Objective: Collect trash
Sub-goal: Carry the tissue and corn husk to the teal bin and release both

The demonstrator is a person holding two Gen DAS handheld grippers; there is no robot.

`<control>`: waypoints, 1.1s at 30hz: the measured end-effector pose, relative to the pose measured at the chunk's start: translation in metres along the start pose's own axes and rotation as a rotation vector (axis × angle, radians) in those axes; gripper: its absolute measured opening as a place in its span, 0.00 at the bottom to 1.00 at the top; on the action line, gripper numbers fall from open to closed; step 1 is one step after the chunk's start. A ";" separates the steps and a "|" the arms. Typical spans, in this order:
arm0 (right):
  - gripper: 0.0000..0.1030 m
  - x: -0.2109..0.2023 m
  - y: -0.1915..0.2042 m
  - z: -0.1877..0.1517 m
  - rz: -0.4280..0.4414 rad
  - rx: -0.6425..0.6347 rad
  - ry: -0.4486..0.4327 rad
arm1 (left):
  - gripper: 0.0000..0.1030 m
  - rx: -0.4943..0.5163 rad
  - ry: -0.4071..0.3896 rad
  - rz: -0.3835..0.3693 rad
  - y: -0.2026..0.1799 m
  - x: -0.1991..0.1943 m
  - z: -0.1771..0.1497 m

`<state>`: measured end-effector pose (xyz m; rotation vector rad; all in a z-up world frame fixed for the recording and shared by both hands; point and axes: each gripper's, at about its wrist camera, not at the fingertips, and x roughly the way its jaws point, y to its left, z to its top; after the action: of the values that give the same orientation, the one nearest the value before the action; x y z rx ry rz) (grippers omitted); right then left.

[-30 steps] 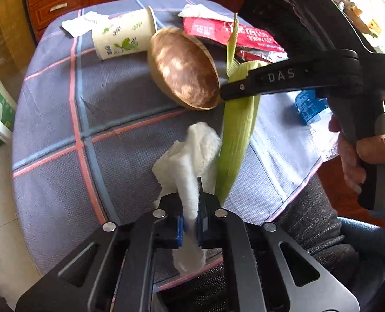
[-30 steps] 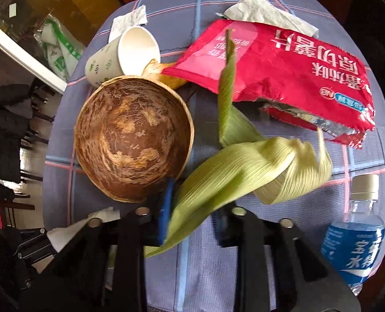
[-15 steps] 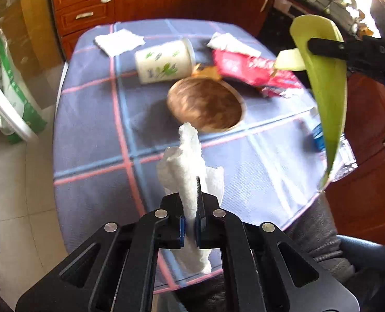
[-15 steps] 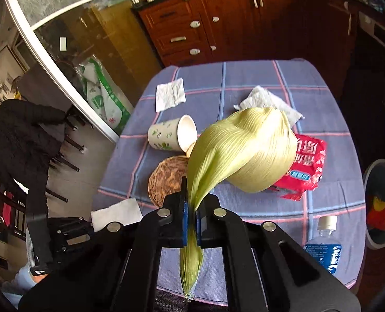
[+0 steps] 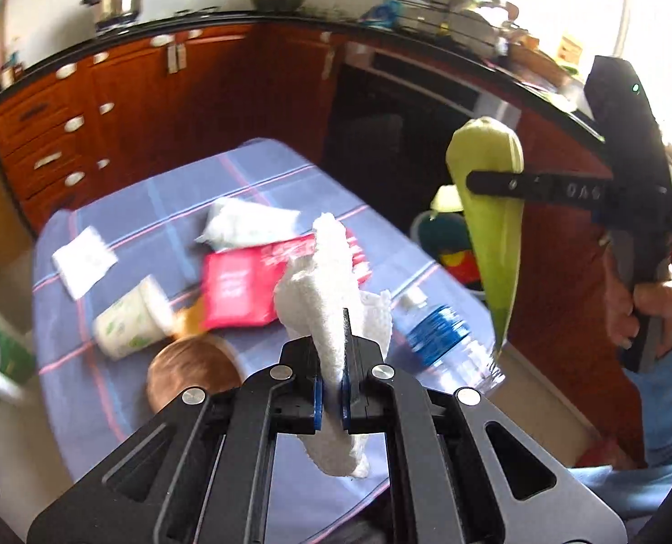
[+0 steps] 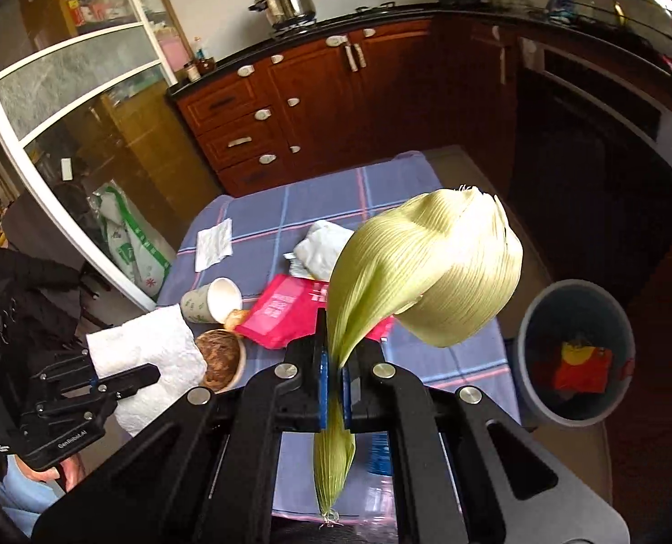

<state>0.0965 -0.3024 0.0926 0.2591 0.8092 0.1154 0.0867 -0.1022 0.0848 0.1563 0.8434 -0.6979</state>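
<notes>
My left gripper (image 5: 330, 353) is shut on a crumpled white paper towel (image 5: 324, 281) and holds it well above the table (image 5: 127, 403). In the right wrist view the same towel (image 6: 150, 353) hangs at the lower left. My right gripper (image 6: 331, 353) is shut on a green corn husk (image 6: 426, 267) that curls upward in the air; the husk (image 5: 490, 226) also hangs at the right in the left wrist view. A grey trash bin (image 6: 535, 390) stands on the floor to the right of the table, with red and yellow waste inside.
On the blue checked cloth lie a tipped paper cup (image 6: 211, 301), a brown bowl (image 6: 220, 358), a red snack bag (image 6: 286, 310), white wrappers (image 6: 320, 247), a flat napkin (image 6: 213, 245) and a water bottle (image 5: 440, 335). Wooden cabinets (image 6: 290, 109) stand behind.
Both grippers rose well above the table with their loads. The right gripper closed on the corn husk and lifted it off the cloth. The view now takes in the kitchen and the bin.
</notes>
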 end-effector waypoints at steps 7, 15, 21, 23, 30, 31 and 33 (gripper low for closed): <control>0.04 -0.018 -0.089 -0.009 -0.116 0.103 -0.020 | 0.06 0.164 0.061 -0.137 -0.098 0.076 0.059; 0.04 0.016 -0.190 -0.015 -0.186 0.231 0.082 | 0.06 0.270 0.212 -0.232 -0.191 0.196 0.098; 0.05 0.066 -0.243 -0.014 -0.193 0.296 0.188 | 0.06 0.255 0.339 -0.255 -0.210 0.279 0.110; 0.05 0.078 -0.256 -0.012 -0.193 0.313 0.209 | 0.06 0.255 0.374 -0.245 -0.209 0.301 0.111; 0.08 0.114 -0.288 -0.008 -0.166 0.360 0.282 | 0.07 0.241 0.445 -0.241 -0.208 0.350 0.115; 0.09 0.118 -0.290 -0.007 -0.164 0.362 0.289 | 0.07 0.239 0.453 -0.243 -0.208 0.354 0.115; 0.13 0.125 -0.293 -0.005 -0.149 0.371 0.298 | 0.12 0.238 0.471 -0.250 -0.207 0.359 0.113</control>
<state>0.1793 -0.5585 -0.0777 0.5381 1.1430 -0.1423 0.1944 -0.4870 -0.0731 0.4473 1.2418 -1.0176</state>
